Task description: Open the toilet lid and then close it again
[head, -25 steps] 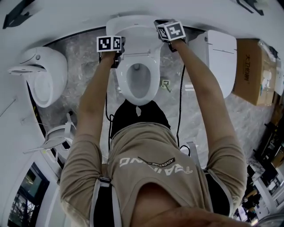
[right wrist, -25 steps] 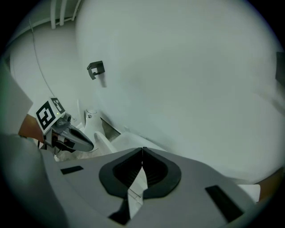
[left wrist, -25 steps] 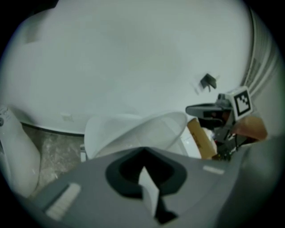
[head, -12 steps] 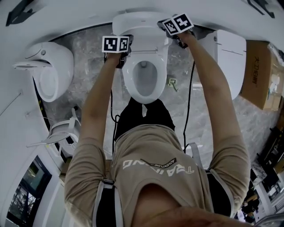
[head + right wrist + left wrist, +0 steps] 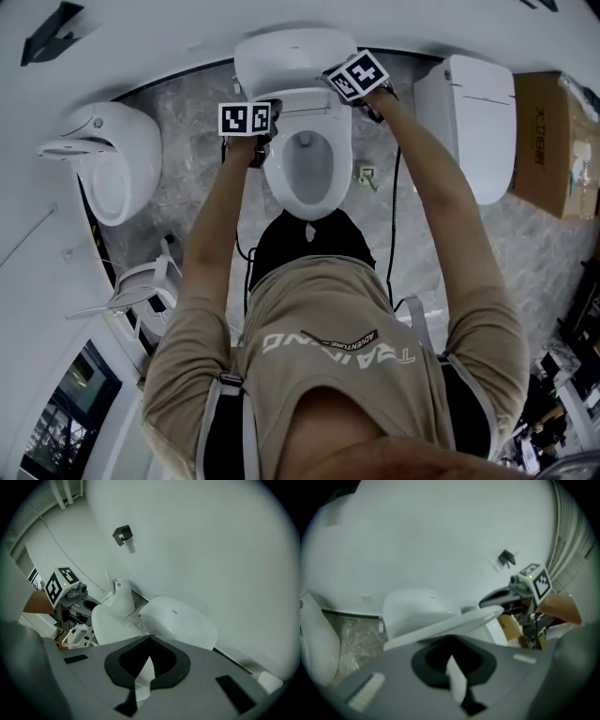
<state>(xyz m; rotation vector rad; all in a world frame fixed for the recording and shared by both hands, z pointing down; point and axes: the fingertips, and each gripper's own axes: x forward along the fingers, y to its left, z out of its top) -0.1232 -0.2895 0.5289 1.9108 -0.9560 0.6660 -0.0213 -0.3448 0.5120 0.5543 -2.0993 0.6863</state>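
The white toilet (image 5: 309, 202) stands in the middle of the head view with its seat down and its tank (image 5: 292, 54) behind. Its lid (image 5: 450, 623) hangs tilted, partway between tank and seat; the lid (image 5: 111, 620) also shows in the right gripper view. My right gripper (image 5: 370, 101) is at the lid's right rear edge, and from the left gripper view the right gripper (image 5: 499, 599) lies on that edge with its jaws together. My left gripper (image 5: 256, 148) is shut beside the seat's left rear, holding nothing.
A second toilet (image 5: 469, 122) stands to the right with a cardboard box (image 5: 558, 141) past it. A white wall fixture (image 5: 103, 164) is at the left and a loose seat (image 5: 131, 291) lies on the marble floor. A black cable (image 5: 394, 216) hangs from the right arm.
The right gripper has come inward and down over the toilet's right rear, and the lid now leans further forward. The left gripper stays at the seat's left side.
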